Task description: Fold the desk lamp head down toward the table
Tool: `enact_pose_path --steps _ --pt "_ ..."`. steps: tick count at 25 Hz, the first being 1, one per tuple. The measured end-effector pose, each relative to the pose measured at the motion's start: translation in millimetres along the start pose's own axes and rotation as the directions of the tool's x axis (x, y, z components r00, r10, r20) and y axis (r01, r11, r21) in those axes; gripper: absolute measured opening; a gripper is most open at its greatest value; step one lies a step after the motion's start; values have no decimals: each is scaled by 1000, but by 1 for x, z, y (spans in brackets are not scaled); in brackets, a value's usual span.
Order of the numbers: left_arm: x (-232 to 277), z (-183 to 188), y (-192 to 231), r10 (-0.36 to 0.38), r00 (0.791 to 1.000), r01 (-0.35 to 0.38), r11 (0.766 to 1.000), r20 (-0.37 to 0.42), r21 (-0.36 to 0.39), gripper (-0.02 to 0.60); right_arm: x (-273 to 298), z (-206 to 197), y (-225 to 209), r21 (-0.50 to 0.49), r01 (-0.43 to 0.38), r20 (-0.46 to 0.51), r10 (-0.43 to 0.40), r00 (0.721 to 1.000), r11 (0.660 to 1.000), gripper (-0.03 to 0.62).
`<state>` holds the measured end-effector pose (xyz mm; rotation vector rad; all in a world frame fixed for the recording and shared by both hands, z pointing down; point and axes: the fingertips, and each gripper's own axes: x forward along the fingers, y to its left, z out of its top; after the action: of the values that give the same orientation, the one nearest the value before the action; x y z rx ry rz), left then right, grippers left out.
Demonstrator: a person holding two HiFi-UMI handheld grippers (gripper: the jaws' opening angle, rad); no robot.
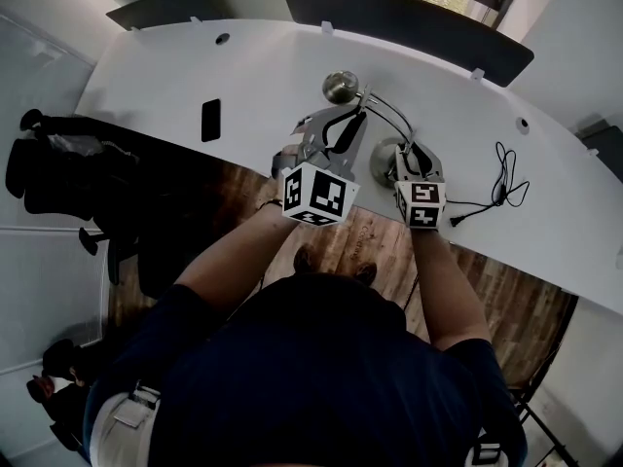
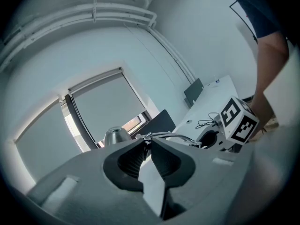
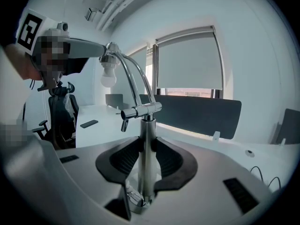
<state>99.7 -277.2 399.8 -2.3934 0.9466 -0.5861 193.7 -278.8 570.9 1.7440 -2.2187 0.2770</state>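
A chrome desk lamp stands on the white desk (image 1: 263, 76), its round base (image 1: 385, 154) near the front edge and its head (image 1: 341, 87) further back. My right gripper (image 1: 410, 160) is shut on the upright lamp post (image 3: 148, 144), both pads pressing on it just below the joint (image 3: 140, 110). The left gripper (image 1: 346, 129) is shut on the thin curved lamp arm (image 2: 174, 136) close to the head (image 2: 116, 136). From the right gripper view, the left gripper (image 3: 104, 48) holds the arm above the white bulb (image 3: 108, 78).
A black phone (image 1: 210, 120) lies on the desk to the left. A black cable (image 1: 501, 183) trails at the right. A dark divider panel (image 1: 404, 22) runs along the far edge. Black office chairs (image 1: 58, 163) stand at the left, off the desk.
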Motion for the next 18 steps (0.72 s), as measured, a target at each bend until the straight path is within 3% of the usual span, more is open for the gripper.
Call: enact_pose_path --steps 6,18 --pt "-2 -29 5 -5 1000 4 989 -6 -151 49 -2 2 2 6 -1 4 1 1000 1000 120" --pt "3 -69 3 -11 999 -1 959 -41 -285 49 0 2 1 -9 4 -11 -4 1000 1000 120"
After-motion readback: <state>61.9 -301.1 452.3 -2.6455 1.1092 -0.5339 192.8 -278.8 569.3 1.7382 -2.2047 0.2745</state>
